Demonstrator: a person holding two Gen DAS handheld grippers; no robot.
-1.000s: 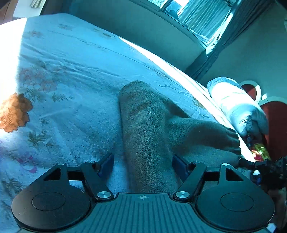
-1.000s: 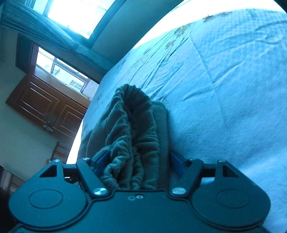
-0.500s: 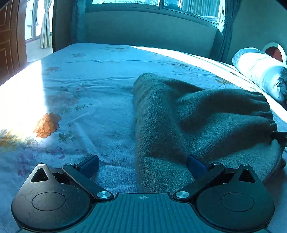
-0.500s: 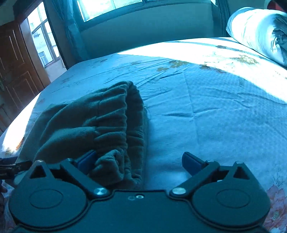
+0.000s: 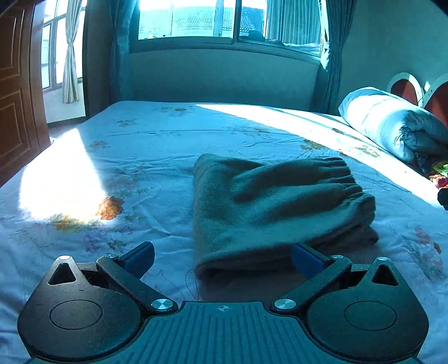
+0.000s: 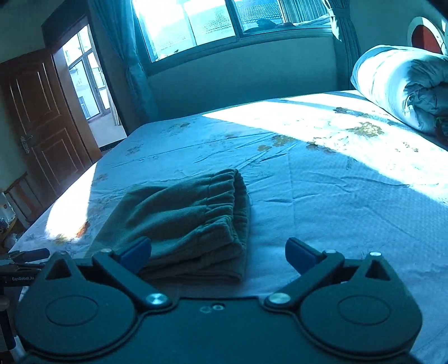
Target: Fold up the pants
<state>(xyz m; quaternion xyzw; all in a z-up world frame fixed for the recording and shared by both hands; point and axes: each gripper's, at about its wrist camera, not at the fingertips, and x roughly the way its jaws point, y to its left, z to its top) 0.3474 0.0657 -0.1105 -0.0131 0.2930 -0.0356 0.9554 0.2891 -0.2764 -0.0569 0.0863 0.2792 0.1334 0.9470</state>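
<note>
The grey-green fleece pants lie folded in a compact bundle on the bed, elastic waistband to the right. They also show in the right wrist view. My left gripper is open and empty, just in front of the bundle's near edge. My right gripper is open and empty, in front of the bundle's right end. Neither gripper touches the pants. The left gripper's tip shows at the left edge of the right wrist view.
The bed has a light floral sheet with a bright sun patch at left. A rolled duvet lies at the headboard end on the right. A wooden door and a window stand beyond.
Both grippers have let go of the pants and drawn back. The pants now lie flat on the bed, farther from both cameras.
</note>
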